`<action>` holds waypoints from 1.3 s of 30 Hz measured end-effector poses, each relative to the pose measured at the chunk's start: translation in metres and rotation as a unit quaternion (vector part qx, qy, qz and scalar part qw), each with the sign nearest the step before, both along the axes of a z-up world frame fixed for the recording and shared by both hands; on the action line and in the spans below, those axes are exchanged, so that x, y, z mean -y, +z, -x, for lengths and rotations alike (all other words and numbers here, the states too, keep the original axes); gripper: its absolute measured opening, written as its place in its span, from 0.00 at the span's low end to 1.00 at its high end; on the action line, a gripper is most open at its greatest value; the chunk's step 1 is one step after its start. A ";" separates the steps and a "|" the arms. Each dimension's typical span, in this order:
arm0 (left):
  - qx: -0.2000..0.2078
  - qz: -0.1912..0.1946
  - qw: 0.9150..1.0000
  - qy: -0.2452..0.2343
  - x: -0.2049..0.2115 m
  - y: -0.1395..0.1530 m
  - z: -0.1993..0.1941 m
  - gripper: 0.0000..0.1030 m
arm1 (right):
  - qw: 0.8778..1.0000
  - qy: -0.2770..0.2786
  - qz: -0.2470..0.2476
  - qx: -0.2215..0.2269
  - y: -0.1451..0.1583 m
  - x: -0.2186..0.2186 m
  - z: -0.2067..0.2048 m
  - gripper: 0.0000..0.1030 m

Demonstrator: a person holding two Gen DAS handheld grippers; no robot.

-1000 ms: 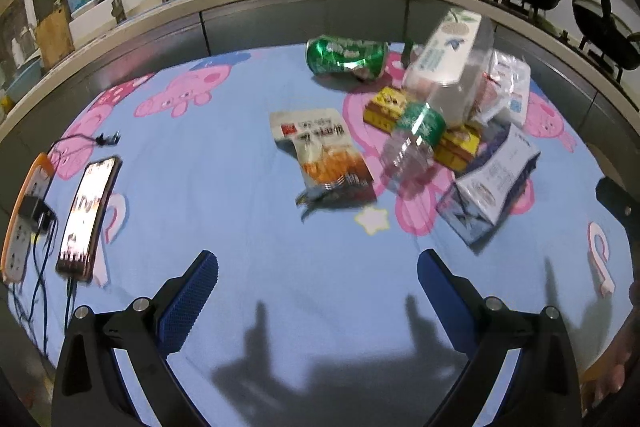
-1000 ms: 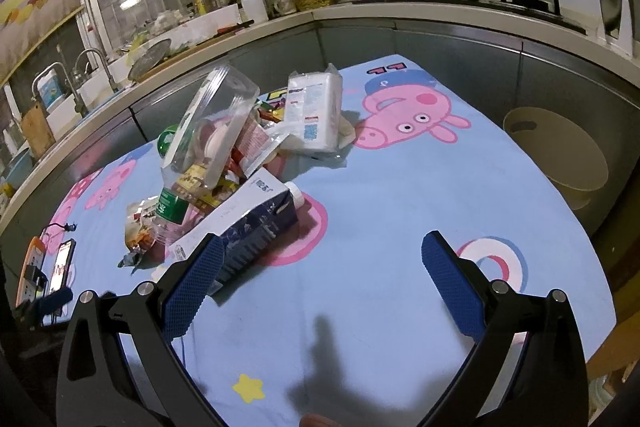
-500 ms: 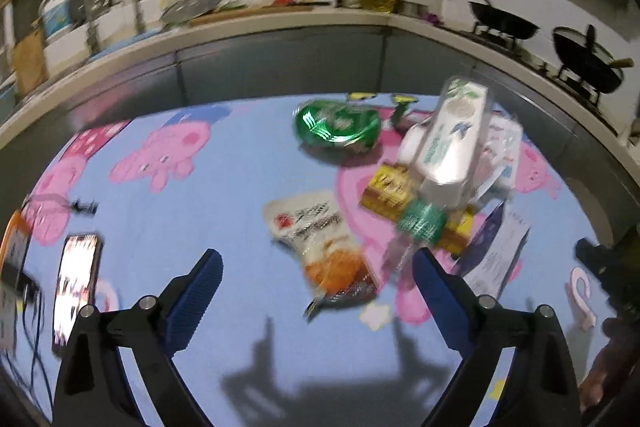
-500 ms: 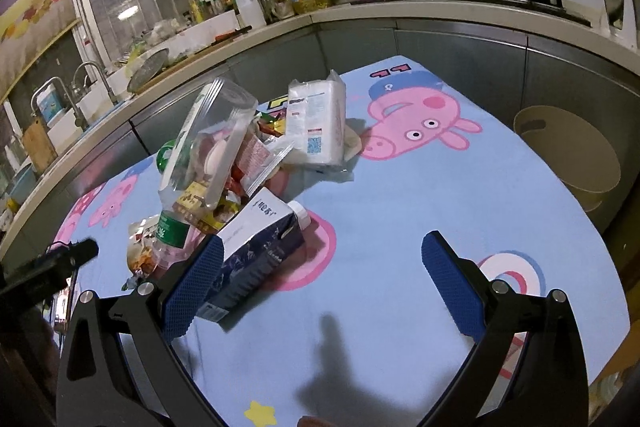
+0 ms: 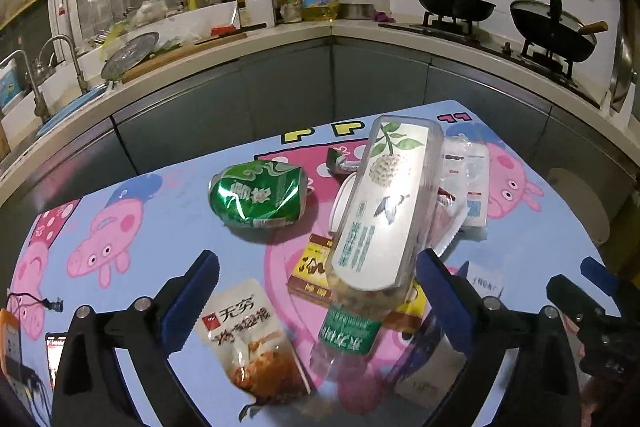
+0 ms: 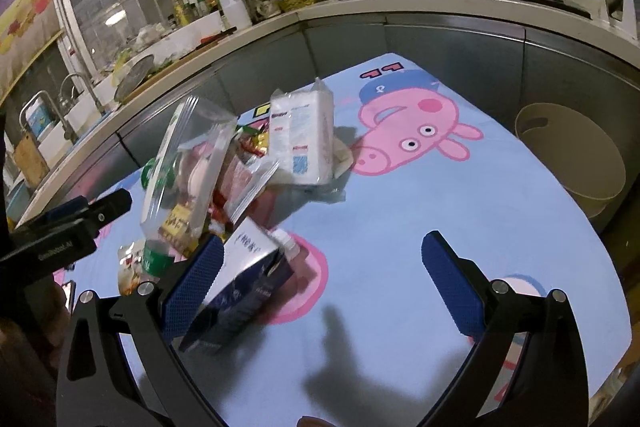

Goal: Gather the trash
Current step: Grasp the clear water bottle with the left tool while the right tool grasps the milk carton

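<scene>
A heap of trash lies on the blue cartoon-pig tablecloth (image 5: 172, 227). In the left wrist view I see a crushed green can (image 5: 258, 197), a clear plastic box with a white label (image 5: 384, 203), a clear bottle with a green label (image 5: 346, 337), a snack pouch (image 5: 252, 341) and a yellow-brown packet (image 5: 316, 267). My left gripper (image 5: 318, 301) hovers open over the bottle and pouch. In the right wrist view my right gripper (image 6: 320, 285) stands open, its left finger beside a dark blue carton (image 6: 240, 287). A white tissue pack (image 6: 302, 137) lies behind.
A beige bin (image 6: 572, 155) stands beyond the table's right edge. Kitchen counters with a sink (image 5: 44, 83), bottles and woks (image 5: 554, 25) on a stove curve around the back. A phone (image 5: 54, 341) and a power strip lie at the table's left edge.
The left gripper has moved forward and closer to the heap, which now fills the middle of its view. The right gripper has edged nearer the blue carton. Both stay open.
</scene>
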State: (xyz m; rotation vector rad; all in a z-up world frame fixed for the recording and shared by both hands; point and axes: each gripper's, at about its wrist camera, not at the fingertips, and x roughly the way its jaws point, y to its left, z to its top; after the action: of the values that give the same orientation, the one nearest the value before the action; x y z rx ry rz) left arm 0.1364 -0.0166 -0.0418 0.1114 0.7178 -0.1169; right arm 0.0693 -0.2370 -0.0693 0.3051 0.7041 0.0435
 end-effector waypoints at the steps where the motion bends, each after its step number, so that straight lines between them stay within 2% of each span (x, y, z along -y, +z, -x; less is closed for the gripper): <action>1: -0.001 0.000 1.000 0.001 0.000 -0.001 -0.003 0.96 | 1.000 -0.001 -0.001 0.000 0.000 0.000 -0.002 0.95; 12: -0.016 0.004 1.000 0.016 -0.008 -0.007 -0.019 0.96 | 1.000 0.002 -0.016 -0.015 -0.009 -0.002 -0.013 0.95; 39: -0.024 0.001 1.000 0.008 0.003 -0.007 -0.021 0.96 | 0.997 -0.011 -0.071 -0.037 -0.024 0.017 -0.011 0.95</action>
State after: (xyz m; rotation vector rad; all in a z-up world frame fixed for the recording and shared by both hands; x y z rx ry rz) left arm 0.1577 -0.0199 -0.0486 0.1019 0.7661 -0.1043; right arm 0.0798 -0.2540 -0.0934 0.4522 0.7718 0.0616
